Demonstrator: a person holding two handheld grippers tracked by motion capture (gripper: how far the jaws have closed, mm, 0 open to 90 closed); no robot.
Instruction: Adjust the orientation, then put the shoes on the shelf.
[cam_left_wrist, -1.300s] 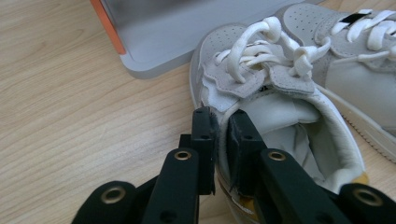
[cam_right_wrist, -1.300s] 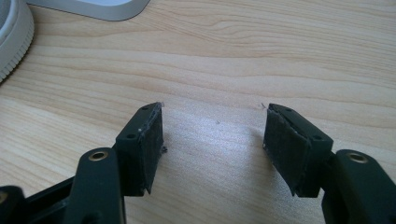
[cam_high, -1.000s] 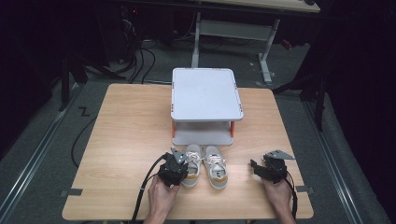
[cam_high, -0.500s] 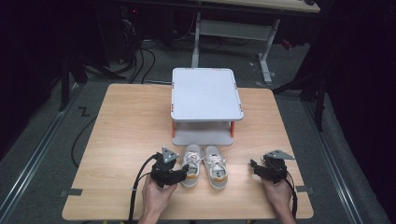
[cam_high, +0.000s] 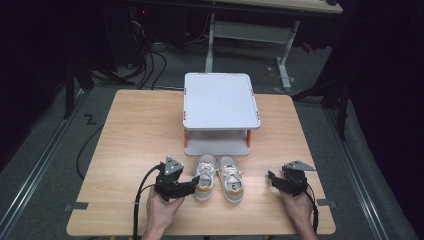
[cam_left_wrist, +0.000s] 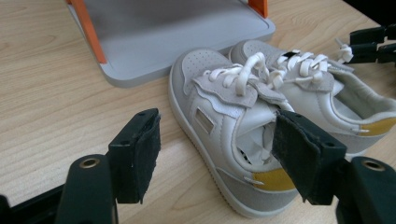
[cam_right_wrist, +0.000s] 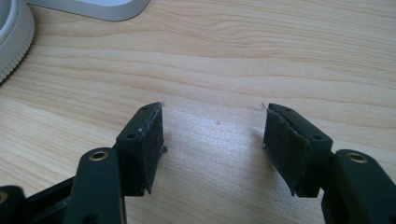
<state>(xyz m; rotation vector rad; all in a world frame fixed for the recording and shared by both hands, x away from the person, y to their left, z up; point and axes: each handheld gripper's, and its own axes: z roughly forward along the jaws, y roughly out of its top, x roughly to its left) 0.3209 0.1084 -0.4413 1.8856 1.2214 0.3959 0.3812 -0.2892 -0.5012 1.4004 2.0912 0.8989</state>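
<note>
**Left gripper open beside the left shoe**

The left gripper (cam_high: 192, 184) has just been opening its jaws and they now stand wide; the pads do not press on anything. The left shoe (cam_high: 204, 176) lies just beside its tips on the tabletop (cam_high: 130, 135), touching the right shoe (cam_high: 231, 177), in front of the grey shelf (cam_high: 220, 100). The right gripper (cam_high: 272, 178) rests open over bare wood, well apart from the pair.
</note>
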